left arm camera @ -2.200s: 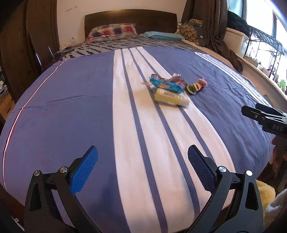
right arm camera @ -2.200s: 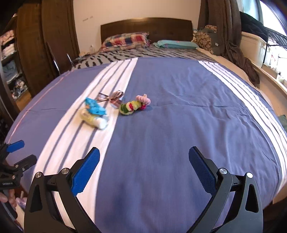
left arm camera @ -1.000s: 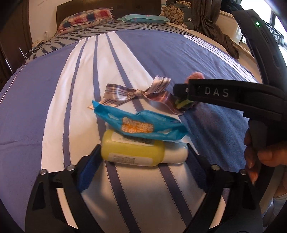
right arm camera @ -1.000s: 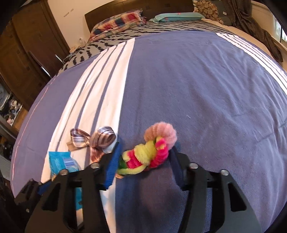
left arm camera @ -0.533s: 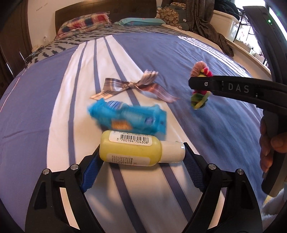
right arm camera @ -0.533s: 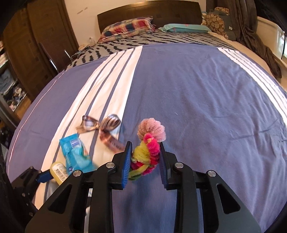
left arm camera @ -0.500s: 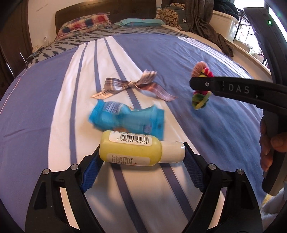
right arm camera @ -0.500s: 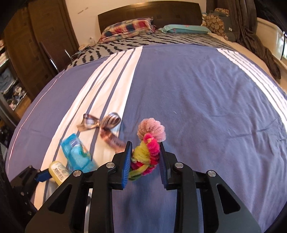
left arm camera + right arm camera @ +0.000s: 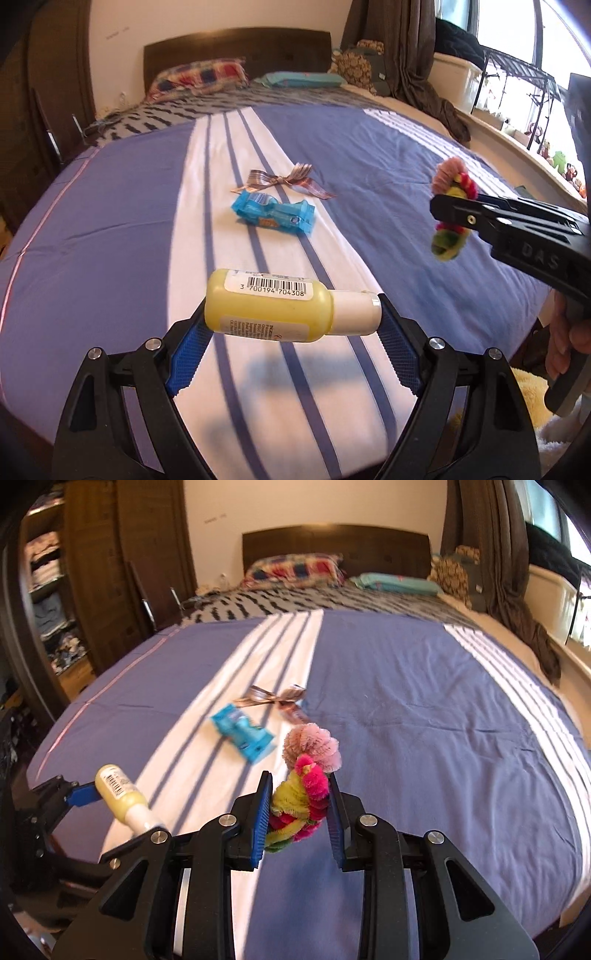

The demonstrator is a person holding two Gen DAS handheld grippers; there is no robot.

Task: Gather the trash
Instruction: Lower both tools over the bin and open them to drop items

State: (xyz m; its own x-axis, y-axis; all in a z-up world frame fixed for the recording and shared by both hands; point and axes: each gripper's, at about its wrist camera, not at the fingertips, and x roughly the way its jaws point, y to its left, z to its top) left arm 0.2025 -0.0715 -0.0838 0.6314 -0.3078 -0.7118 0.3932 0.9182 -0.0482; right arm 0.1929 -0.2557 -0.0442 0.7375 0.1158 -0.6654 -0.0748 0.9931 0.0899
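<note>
My left gripper point(image 9: 291, 314) is shut on a yellow bottle with a white cap point(image 9: 280, 310), held lengthwise between the blue pads and lifted above the bed. The same yellow bottle point(image 9: 123, 797) shows at lower left in the right wrist view. My right gripper point(image 9: 299, 810) is shut on a fuzzy pink, green and yellow pipe-cleaner bundle point(image 9: 306, 786), also lifted; that bundle point(image 9: 450, 214) appears at right in the left wrist view. A blue wrapper point(image 9: 275, 213) and a striped ribbon bow point(image 9: 284, 181) lie on the bedspread's white stripes.
The blue and white striped bedspread point(image 9: 424, 720) covers a wide bed with pillows point(image 9: 295, 568) at the headboard. A dark wardrobe point(image 9: 92, 572) stands at left. Curtains and a window ledge point(image 9: 498, 122) run along the right. A hand point(image 9: 569, 339) holds the right gripper's handle.
Both grippers have risen and pulled back from the bed, carrying the bottle and the fuzzy bundle. The blue wrapper slid off the bottle and now lies on the bedspread near the bow.
</note>
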